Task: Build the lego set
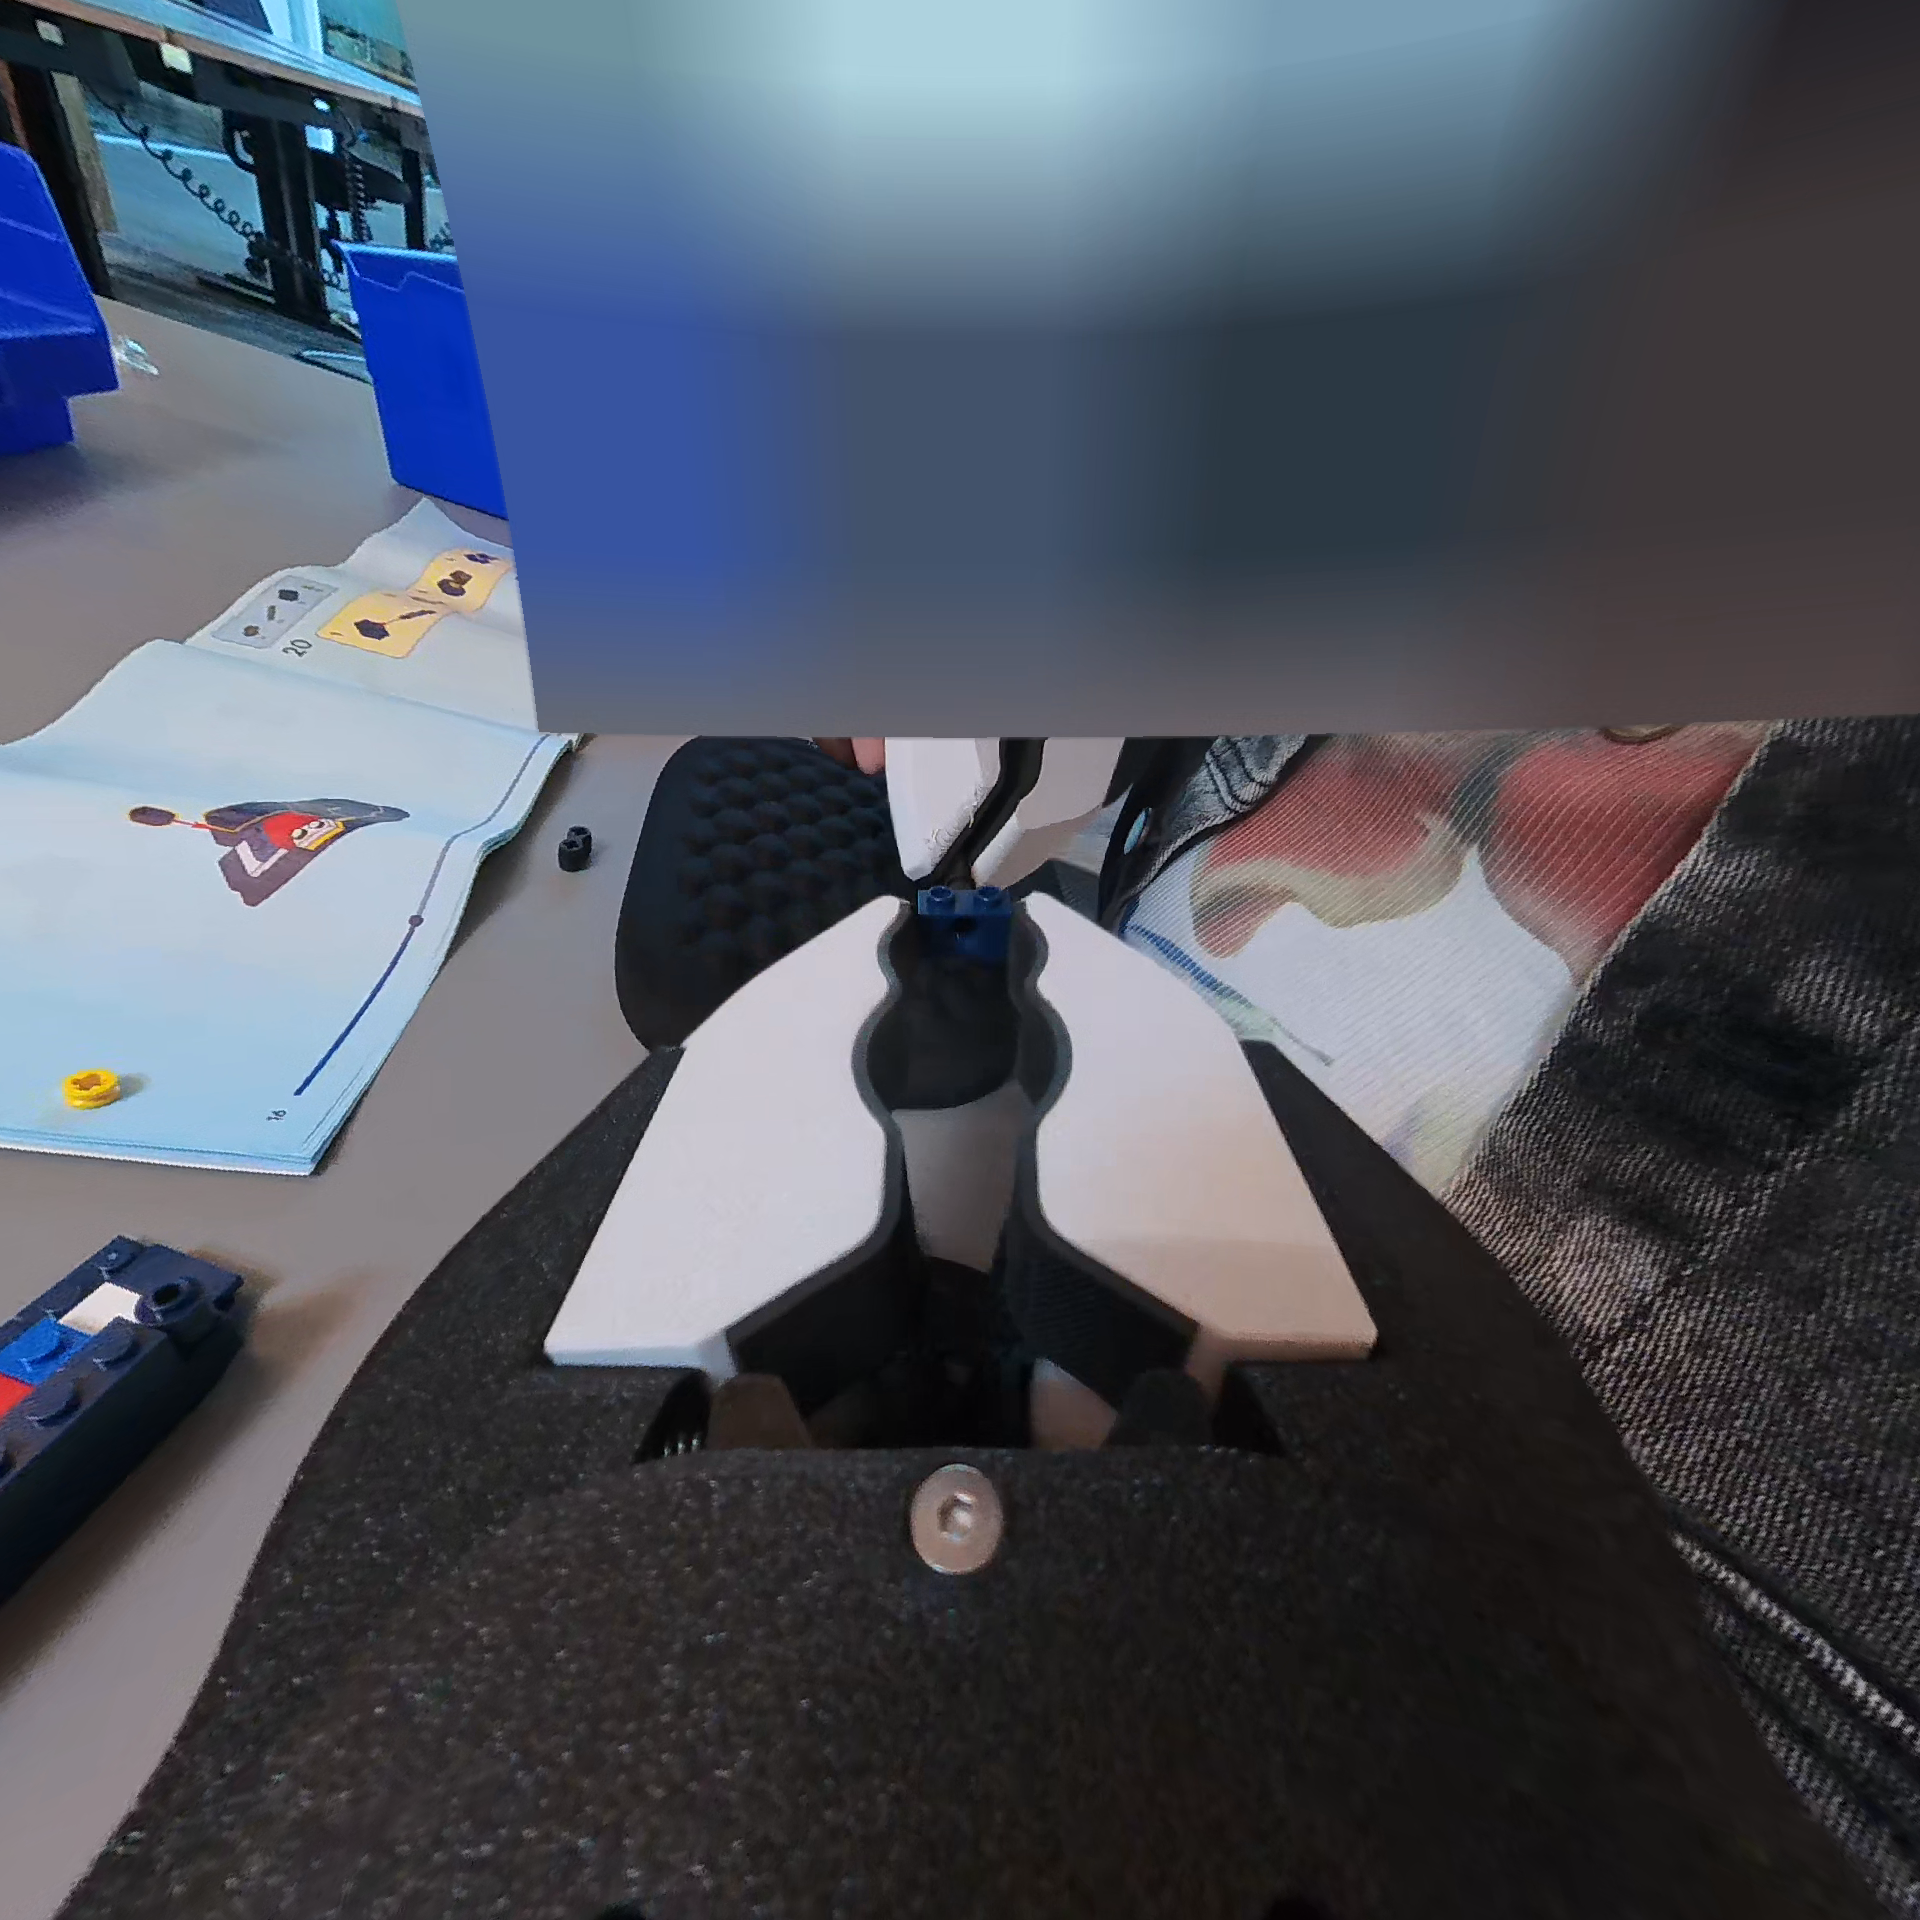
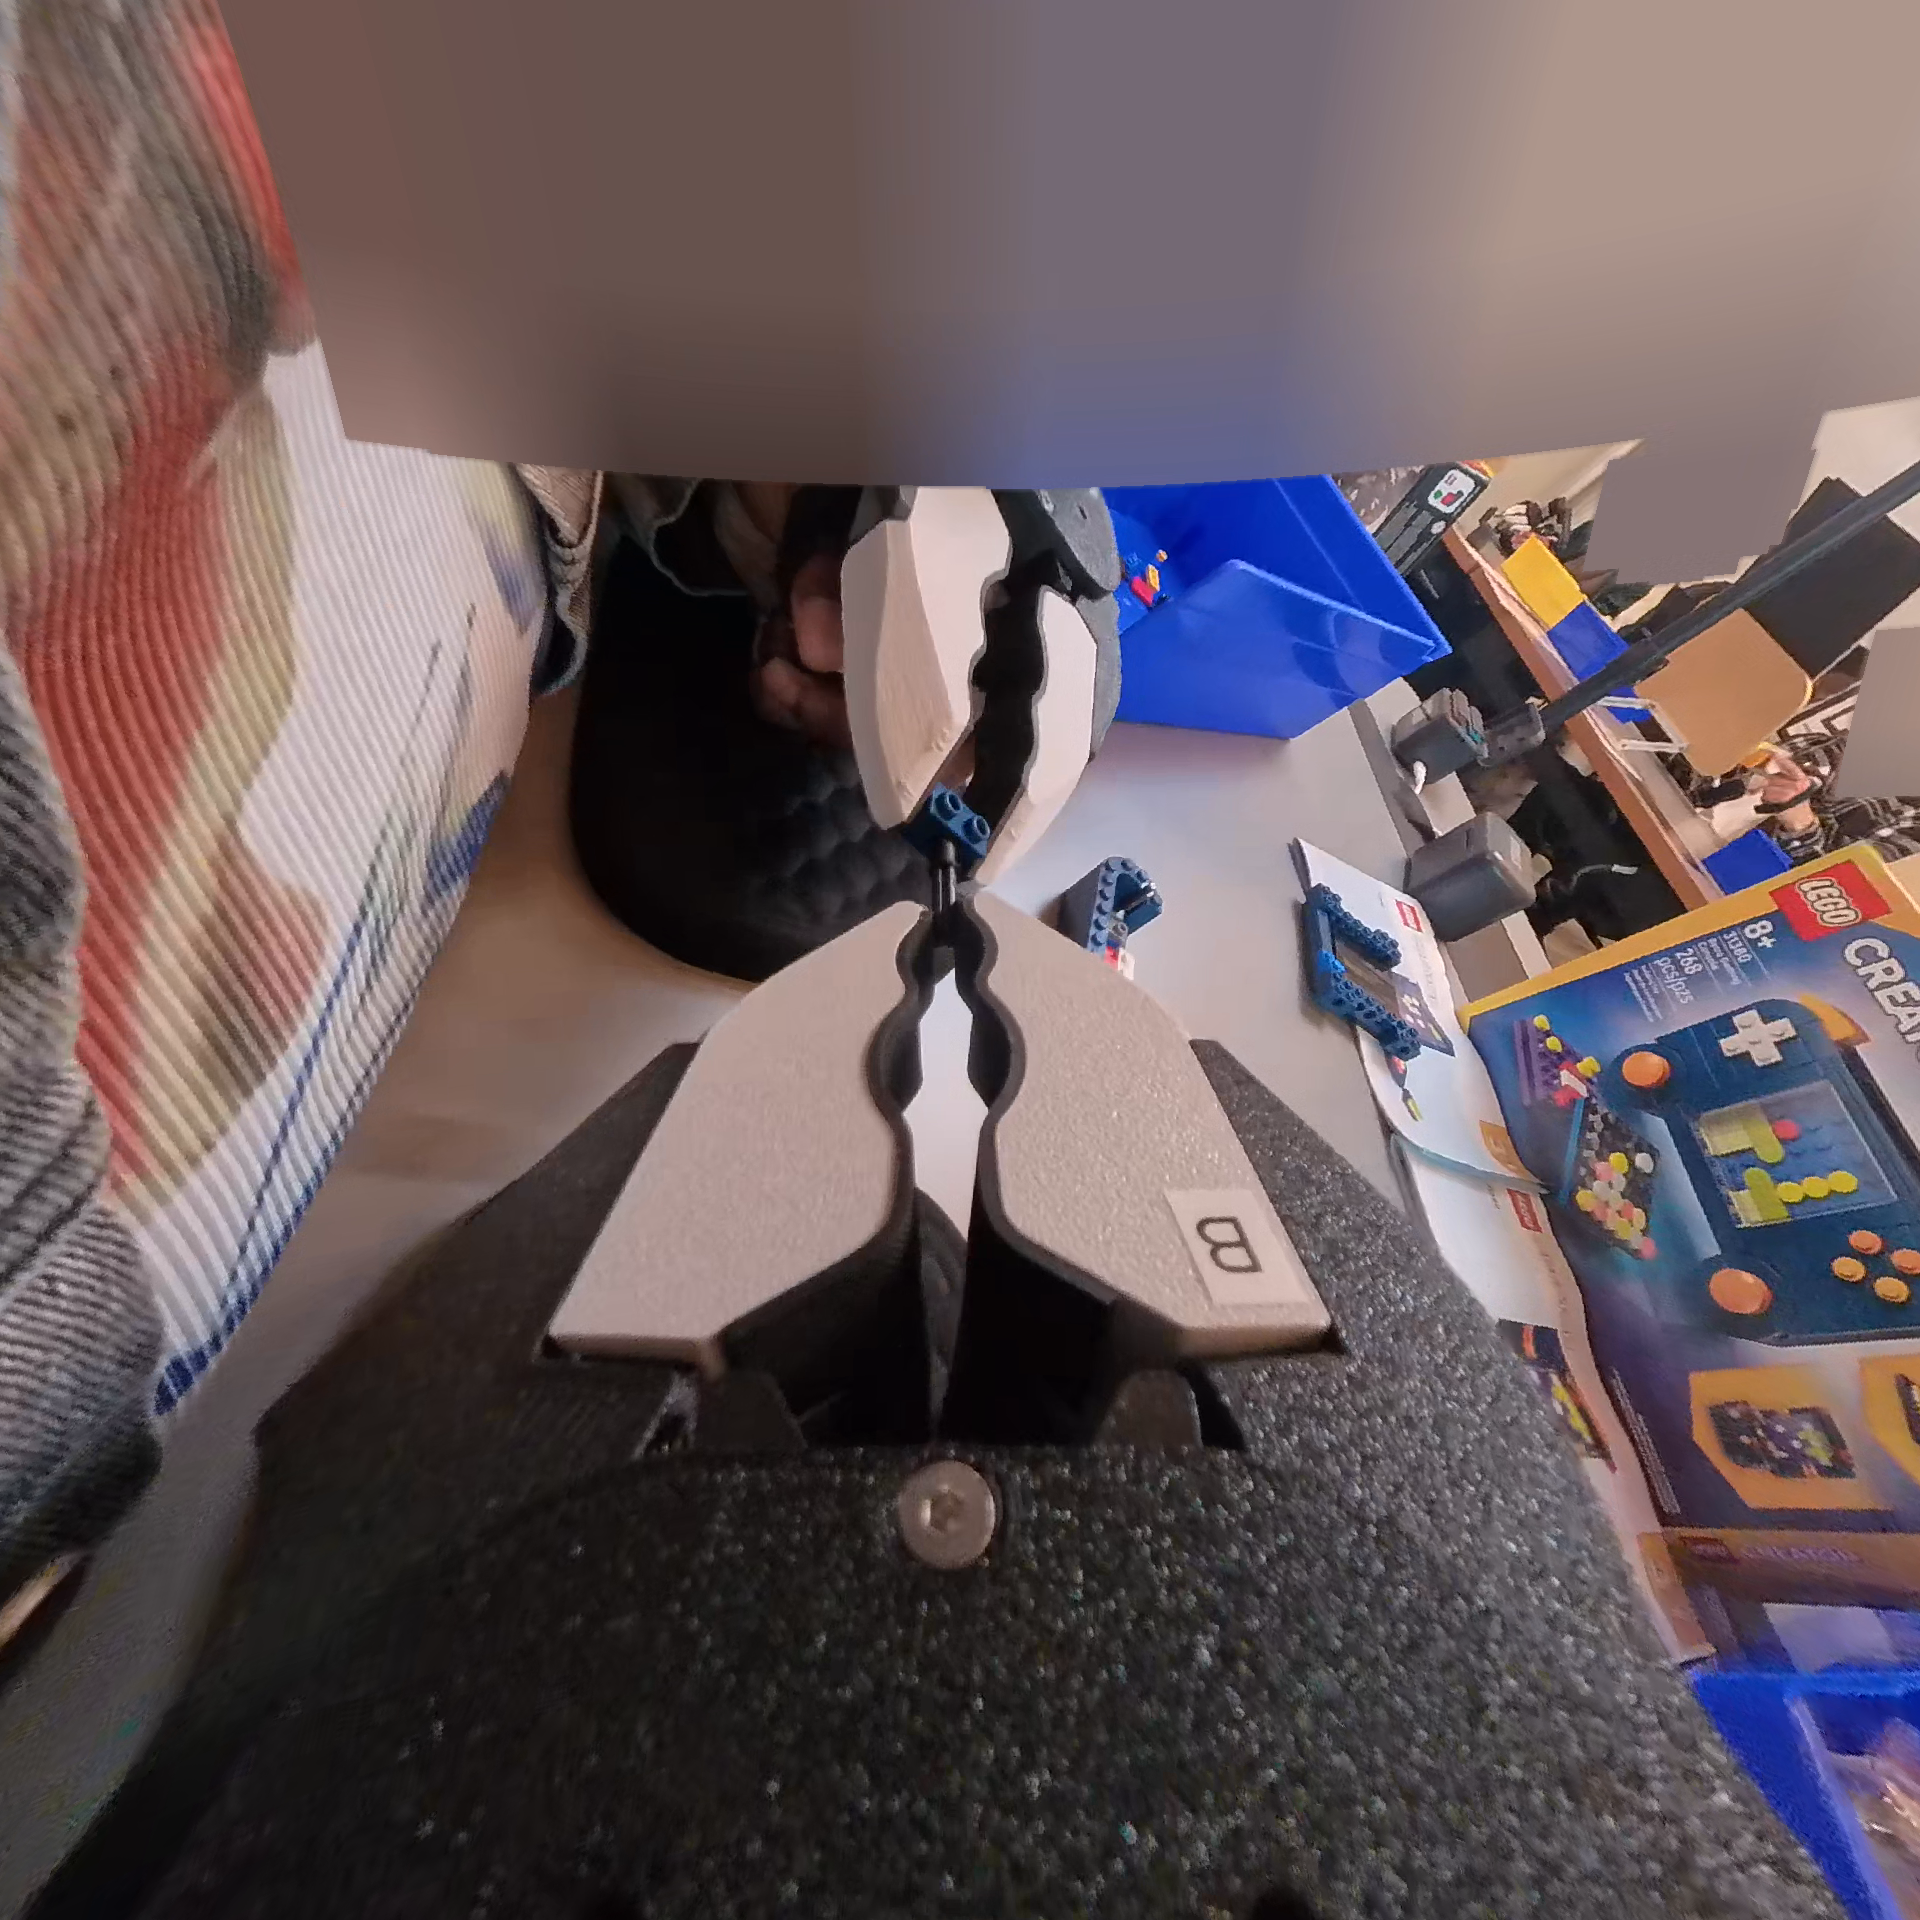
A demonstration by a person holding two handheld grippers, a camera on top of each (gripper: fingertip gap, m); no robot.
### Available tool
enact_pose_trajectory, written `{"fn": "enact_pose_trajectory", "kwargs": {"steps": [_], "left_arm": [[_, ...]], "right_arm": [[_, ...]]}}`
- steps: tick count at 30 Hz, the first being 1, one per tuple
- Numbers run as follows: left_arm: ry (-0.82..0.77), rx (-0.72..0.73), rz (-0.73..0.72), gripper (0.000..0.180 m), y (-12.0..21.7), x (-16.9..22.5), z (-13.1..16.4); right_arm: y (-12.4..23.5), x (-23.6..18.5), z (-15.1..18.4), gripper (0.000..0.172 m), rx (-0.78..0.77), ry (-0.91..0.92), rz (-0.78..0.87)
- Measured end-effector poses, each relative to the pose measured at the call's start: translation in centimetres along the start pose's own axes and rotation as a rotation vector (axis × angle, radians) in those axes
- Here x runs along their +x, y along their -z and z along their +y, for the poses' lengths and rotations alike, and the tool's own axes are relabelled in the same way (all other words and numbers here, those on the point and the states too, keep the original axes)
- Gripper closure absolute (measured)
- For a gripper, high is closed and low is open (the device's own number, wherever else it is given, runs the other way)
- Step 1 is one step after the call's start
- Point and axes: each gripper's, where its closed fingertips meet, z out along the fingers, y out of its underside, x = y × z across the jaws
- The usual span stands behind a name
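Now, left tool [image 1: 964,920] clamped on small blue brick [image 1: 965,921], raised over the table [image 1: 208,488]; right tool [image 2: 948,914] pinched narrow on thin black pin [image 2: 943,883], tip touching the brick's side, booklet [image 1: 208,935] far left.

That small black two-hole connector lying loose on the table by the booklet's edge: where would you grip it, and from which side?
Probably from straight above, pinching the connector across its narrow waist. It lies alone on bare table, apart from the booklet, so both long sides look free. Its rounded ends would likely slip.
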Motion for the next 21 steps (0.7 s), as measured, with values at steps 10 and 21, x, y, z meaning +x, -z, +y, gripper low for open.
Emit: {"fn": "enact_pose_trajectory", "kwargs": {"steps": [10, 21], "left_arm": [[0.051, -0.042, 0.007, 0.165, -0.4, -0.4, 0.4], [0.018, 0.246, -0.034, 0.164, 1.6, -0.9, -3.6]], "right_arm": [[-0.7, 0.2, -0.5, 0.169, 0.065, -0.04, 0.019], [1.6, 4.9, -2.0, 0.169, 0.493, -0.78, -0.011]]}}
